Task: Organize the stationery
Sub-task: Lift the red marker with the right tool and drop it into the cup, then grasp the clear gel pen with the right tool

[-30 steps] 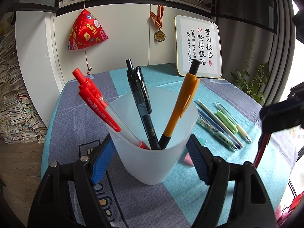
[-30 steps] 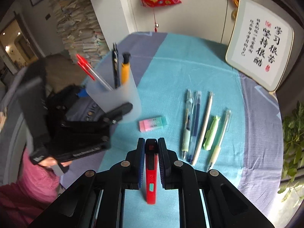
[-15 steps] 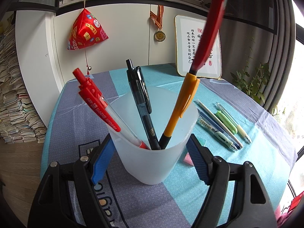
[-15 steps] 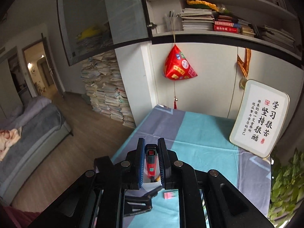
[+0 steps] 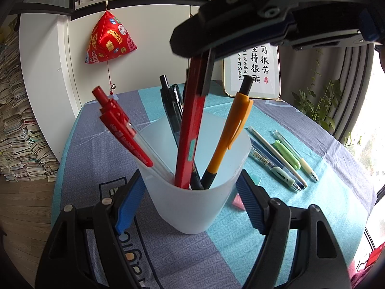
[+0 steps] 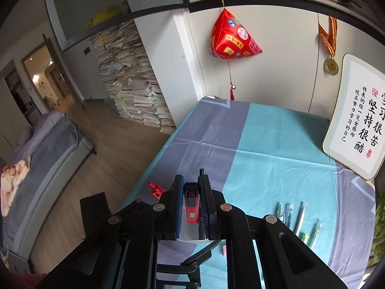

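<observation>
The left gripper (image 5: 192,207) stands on the teal and grey patterned tablecloth (image 5: 336,163), its blue-padded fingers (image 5: 130,204) pressed against both sides of a translucent white plastic cup (image 5: 192,207), clamped on it. The cup holds a red retractable pen with a clear barrel (image 5: 122,130), a black pen (image 5: 172,101) and an orange pen with a black tip (image 5: 231,130).

The right gripper (image 6: 191,202) is above the cup, closed on a flat red utility knife (image 5: 190,130). The knife's lower end is inside the cup, between the black and orange pens.

To the right of the cup, five loose pastel pens (image 5: 281,159) lie side by side on the cloth. A pink eraser (image 5: 238,202) lies just behind the left gripper's right finger. A framed calligraphy panel (image 6: 356,125) leans against the wall.
</observation>
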`<state>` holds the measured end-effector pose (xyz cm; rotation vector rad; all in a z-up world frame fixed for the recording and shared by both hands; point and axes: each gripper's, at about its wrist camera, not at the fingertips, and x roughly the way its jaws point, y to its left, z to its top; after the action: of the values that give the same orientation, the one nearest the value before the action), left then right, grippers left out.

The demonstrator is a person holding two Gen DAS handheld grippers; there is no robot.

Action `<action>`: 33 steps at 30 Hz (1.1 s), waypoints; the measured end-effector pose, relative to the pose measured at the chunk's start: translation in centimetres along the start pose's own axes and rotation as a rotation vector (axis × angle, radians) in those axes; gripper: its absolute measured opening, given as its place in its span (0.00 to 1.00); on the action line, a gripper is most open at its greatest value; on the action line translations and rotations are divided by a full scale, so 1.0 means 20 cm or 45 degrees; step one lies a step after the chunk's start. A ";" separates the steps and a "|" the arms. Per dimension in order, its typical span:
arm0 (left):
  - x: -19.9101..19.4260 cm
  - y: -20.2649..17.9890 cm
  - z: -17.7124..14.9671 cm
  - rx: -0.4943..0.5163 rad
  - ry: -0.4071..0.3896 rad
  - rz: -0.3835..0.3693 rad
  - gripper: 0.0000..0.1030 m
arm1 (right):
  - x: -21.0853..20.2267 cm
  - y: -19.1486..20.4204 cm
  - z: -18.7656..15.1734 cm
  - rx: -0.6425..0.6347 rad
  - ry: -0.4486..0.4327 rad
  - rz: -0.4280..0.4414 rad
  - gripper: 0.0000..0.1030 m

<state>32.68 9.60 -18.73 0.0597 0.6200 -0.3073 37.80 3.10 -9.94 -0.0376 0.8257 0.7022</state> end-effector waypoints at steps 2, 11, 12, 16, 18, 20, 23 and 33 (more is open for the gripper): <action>0.00 0.00 0.00 0.000 0.000 0.000 0.73 | 0.03 0.00 -0.01 0.003 0.035 0.010 0.14; 0.01 0.00 -0.01 0.001 0.003 0.000 0.73 | -0.08 -0.07 -0.06 0.051 0.016 0.001 0.14; 0.01 0.00 -0.01 0.001 0.003 -0.001 0.73 | -0.12 -0.07 -0.07 0.050 -0.010 -0.002 0.14; 0.01 0.00 -0.01 0.001 0.003 -0.001 0.73 | -0.29 -0.14 -0.11 0.063 -0.101 -0.089 0.14; 0.01 0.00 -0.01 0.003 0.003 0.000 0.73 | -0.31 -0.21 -0.16 0.078 -0.078 -0.157 0.14; 0.01 0.00 0.00 0.004 0.003 0.002 0.73 | -0.26 -0.29 -0.22 0.112 -0.017 -0.214 0.14; 0.01 0.00 0.00 0.006 0.003 0.004 0.73 | -0.11 -0.42 -0.30 0.168 0.111 -0.256 0.14; 0.01 0.00 0.00 0.005 0.003 0.003 0.73 | 0.26 -0.55 -0.28 0.115 0.258 -0.311 0.14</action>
<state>32.84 9.51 -18.87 0.0649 0.6218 -0.3060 42.91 -4.08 -20.01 -0.1280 1.0265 0.4345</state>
